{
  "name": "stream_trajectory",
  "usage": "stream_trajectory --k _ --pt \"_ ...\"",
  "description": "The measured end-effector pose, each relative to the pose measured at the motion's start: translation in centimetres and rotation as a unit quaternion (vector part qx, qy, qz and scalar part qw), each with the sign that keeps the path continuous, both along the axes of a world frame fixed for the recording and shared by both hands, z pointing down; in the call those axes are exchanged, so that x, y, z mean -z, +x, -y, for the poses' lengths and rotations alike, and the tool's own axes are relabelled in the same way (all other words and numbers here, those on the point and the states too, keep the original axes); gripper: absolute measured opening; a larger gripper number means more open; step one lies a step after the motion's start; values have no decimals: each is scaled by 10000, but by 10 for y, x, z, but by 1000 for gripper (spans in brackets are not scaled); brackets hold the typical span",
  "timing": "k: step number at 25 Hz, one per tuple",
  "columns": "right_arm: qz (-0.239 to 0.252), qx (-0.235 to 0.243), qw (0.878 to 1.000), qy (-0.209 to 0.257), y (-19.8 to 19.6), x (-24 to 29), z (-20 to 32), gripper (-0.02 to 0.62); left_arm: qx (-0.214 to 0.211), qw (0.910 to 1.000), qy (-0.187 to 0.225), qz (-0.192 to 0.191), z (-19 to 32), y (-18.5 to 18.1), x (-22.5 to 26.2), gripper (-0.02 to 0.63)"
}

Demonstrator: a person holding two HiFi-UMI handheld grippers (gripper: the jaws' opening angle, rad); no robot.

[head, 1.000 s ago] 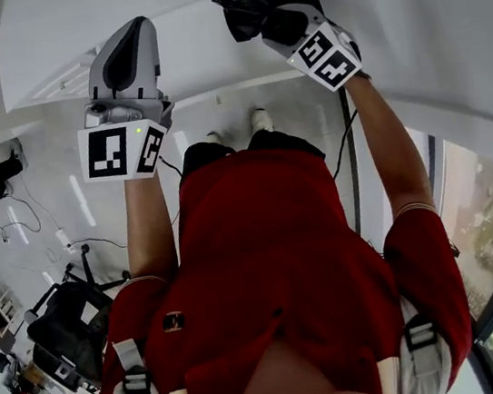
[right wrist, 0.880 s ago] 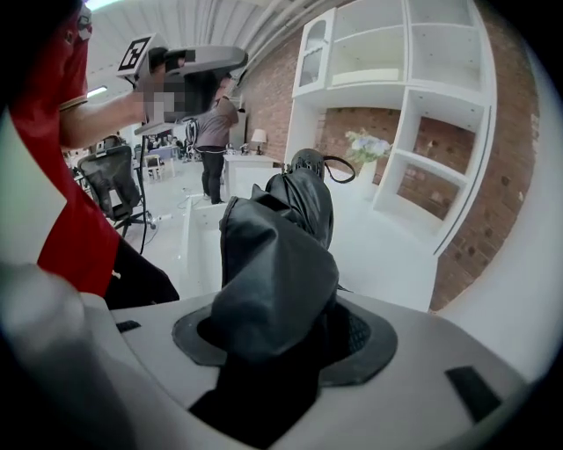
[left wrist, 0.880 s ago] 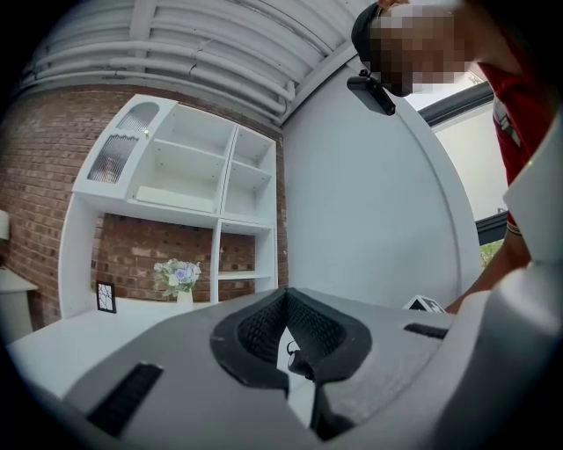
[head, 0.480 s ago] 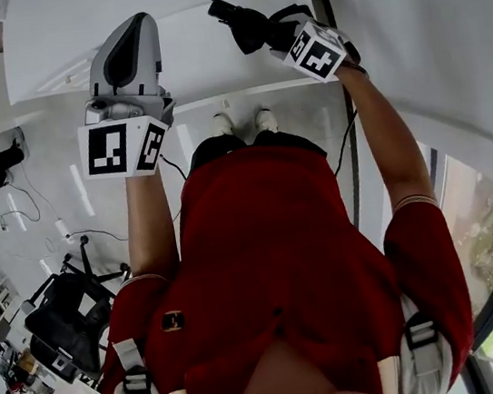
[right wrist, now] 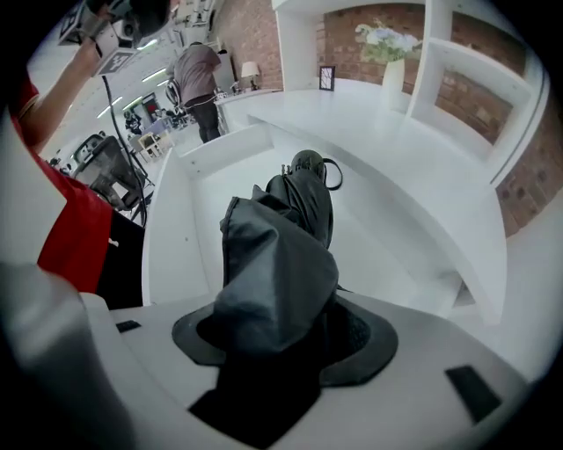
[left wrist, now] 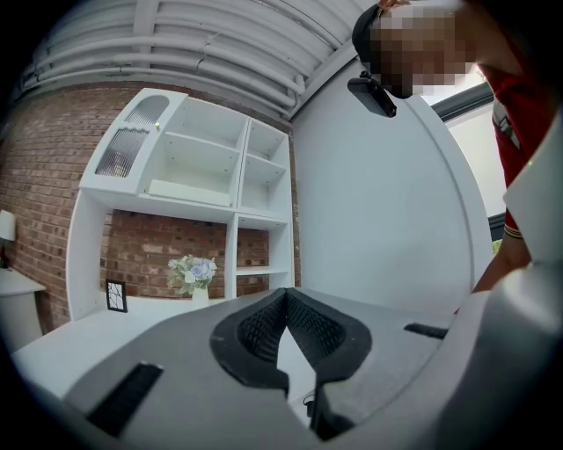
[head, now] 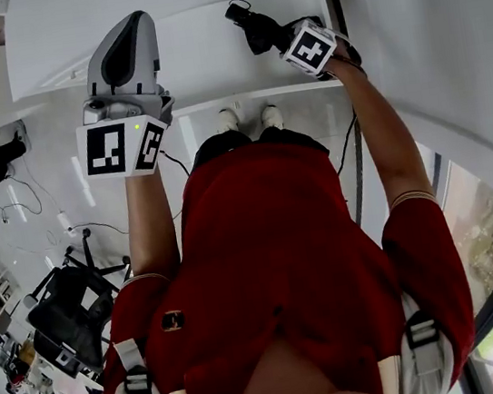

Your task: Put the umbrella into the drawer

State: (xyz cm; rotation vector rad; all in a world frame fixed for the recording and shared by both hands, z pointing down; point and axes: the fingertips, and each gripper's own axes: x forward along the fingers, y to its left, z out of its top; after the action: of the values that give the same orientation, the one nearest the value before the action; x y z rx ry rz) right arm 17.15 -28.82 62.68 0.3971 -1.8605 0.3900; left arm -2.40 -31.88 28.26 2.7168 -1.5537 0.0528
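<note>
One-handed, clamping the black umbrella (right wrist: 281,255) between the right gripper's (head: 287,38) widely spread fingers; pressing the left gripper's (left wrist: 283,294) fingers together, empty.

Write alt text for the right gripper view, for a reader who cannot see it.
The right gripper, jaws clamped on a folded dark grey fabric umbrella, points it down into an open white drawer. A white counter lies beyond.
</note>
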Motion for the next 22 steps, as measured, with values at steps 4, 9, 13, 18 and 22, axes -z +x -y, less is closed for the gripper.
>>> stream_trajectory --k 4,9,13,18,22 --pt "-274 -441 9985 -177 11 -16 8 249 -8 10000 -19 23 4 -3 0 6" --pt "-566 -1035 9928 -216 21 -25 22 250 -1 10000 -49 50 8 -10 -3 6" --pt "-506 -1423 9881 -299 18 -33 28 250 20 9999 -92 69 10 -14 -5 6" --pt "-622 -1888 9789 -465 20 -45 27 250 78 9999 -107 80 10 -21 -8 6" --pt "-692 -2141 9727 -567 25 -52 26 252 85 9998 -123 93 8 -22 -9 6"
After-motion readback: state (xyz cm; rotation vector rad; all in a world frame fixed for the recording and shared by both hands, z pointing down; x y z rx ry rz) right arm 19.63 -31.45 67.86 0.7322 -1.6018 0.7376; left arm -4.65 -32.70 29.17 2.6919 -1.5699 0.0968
